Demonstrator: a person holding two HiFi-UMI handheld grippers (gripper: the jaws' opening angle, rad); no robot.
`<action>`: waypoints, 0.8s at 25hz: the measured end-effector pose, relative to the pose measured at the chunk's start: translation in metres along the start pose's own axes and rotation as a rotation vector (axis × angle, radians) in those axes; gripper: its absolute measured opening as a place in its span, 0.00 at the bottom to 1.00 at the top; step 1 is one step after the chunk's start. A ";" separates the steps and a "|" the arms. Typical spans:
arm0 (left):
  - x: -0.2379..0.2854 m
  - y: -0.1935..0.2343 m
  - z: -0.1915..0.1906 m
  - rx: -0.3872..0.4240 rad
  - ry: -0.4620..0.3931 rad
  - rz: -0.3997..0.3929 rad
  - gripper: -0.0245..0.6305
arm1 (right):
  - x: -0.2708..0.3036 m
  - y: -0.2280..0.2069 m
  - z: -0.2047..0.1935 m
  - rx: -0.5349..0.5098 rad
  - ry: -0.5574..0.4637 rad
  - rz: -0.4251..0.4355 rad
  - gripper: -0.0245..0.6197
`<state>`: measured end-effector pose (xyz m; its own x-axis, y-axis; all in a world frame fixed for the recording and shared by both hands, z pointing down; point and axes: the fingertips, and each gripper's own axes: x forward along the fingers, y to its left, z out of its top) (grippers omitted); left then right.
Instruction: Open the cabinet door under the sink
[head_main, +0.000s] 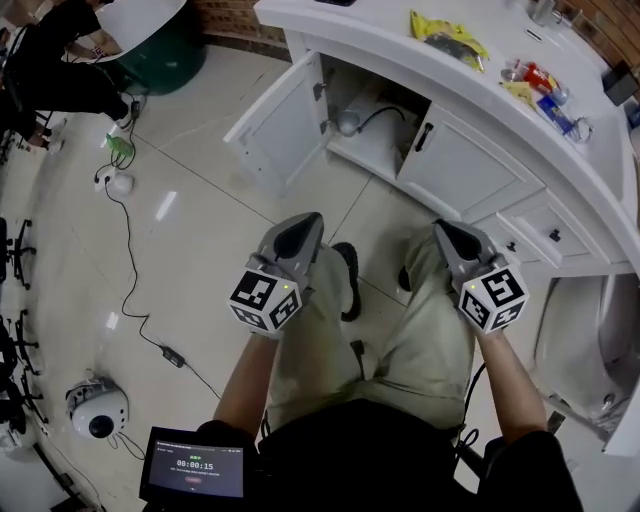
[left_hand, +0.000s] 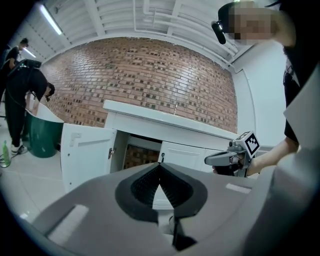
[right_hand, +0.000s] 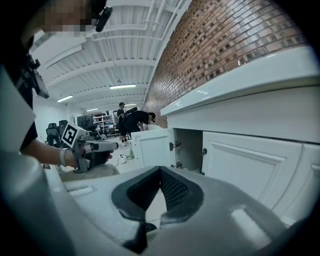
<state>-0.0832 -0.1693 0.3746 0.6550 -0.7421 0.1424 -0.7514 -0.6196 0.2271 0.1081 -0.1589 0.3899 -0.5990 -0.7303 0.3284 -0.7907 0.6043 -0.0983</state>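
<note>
The white cabinet under the counter (head_main: 400, 50) has its left door (head_main: 275, 125) swung wide open, showing a pipe (head_main: 348, 122) inside. Its right door (head_main: 455, 160) is closed, with a black handle (head_main: 424, 137). My left gripper (head_main: 305, 222) and right gripper (head_main: 443, 230) hover over the person's knees, well short of the cabinet, both shut and empty. In the left gripper view the jaws (left_hand: 160, 165) meet, with the open door (left_hand: 87, 155) ahead. The right gripper view shows its jaws (right_hand: 160, 170) meeting, pointing toward the open door (right_hand: 152, 147).
A green bin (head_main: 165, 55) and people stand at the far left. A cable with an adapter (head_main: 172, 355) and a white dome device (head_main: 97, 410) lie on the floor at left. A tablet (head_main: 195, 465) hangs at the waist. A yellow bag (head_main: 447, 35) lies on the counter.
</note>
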 end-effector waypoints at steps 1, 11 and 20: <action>-0.002 -0.008 -0.001 0.003 0.004 -0.008 0.05 | -0.006 0.005 -0.001 -0.006 -0.009 -0.002 0.02; -0.022 -0.089 -0.006 0.059 0.013 -0.078 0.06 | -0.074 0.039 -0.026 -0.022 -0.050 -0.045 0.02; -0.058 -0.129 -0.018 0.069 -0.002 -0.104 0.06 | -0.113 0.074 -0.054 -0.011 -0.060 -0.052 0.02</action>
<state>-0.0231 -0.0415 0.3548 0.7297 -0.6731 0.1199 -0.6830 -0.7094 0.1740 0.1243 -0.0141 0.3961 -0.5639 -0.7784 0.2760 -0.8196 0.5683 -0.0719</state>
